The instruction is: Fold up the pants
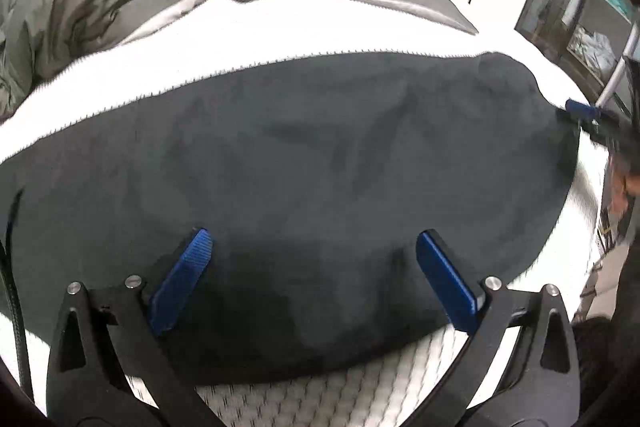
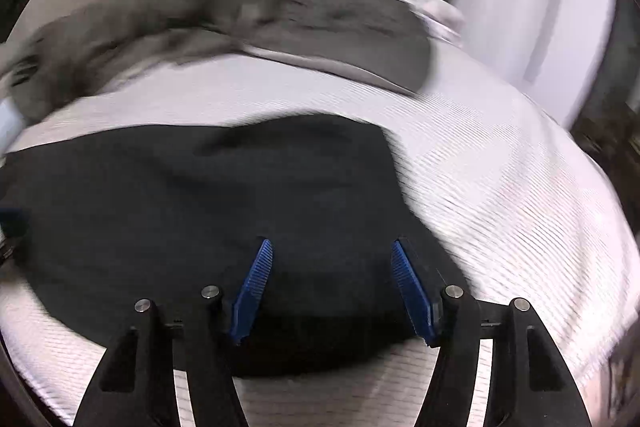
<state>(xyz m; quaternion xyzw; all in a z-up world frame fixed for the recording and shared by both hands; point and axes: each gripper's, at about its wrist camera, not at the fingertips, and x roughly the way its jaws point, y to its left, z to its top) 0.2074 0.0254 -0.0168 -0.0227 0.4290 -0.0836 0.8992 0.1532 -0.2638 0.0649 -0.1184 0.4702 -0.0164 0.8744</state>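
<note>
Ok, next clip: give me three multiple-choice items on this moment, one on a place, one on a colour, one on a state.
1. Where do the dark pants lie?
A. on the white bed cover
B. on a chair
C. on the floor

2. What colour are the fingers of the right gripper?
A. red
B. blue
C. yellow

3. How does the left gripper stand?
A. shut on the pants
B. shut on a blanket
C. open above the pants

Key: 1 A, the white cover shows on all sides of the pants. 2 B, both are blue. 3 C, its fingers stand wide apart with nothing pinched.
</note>
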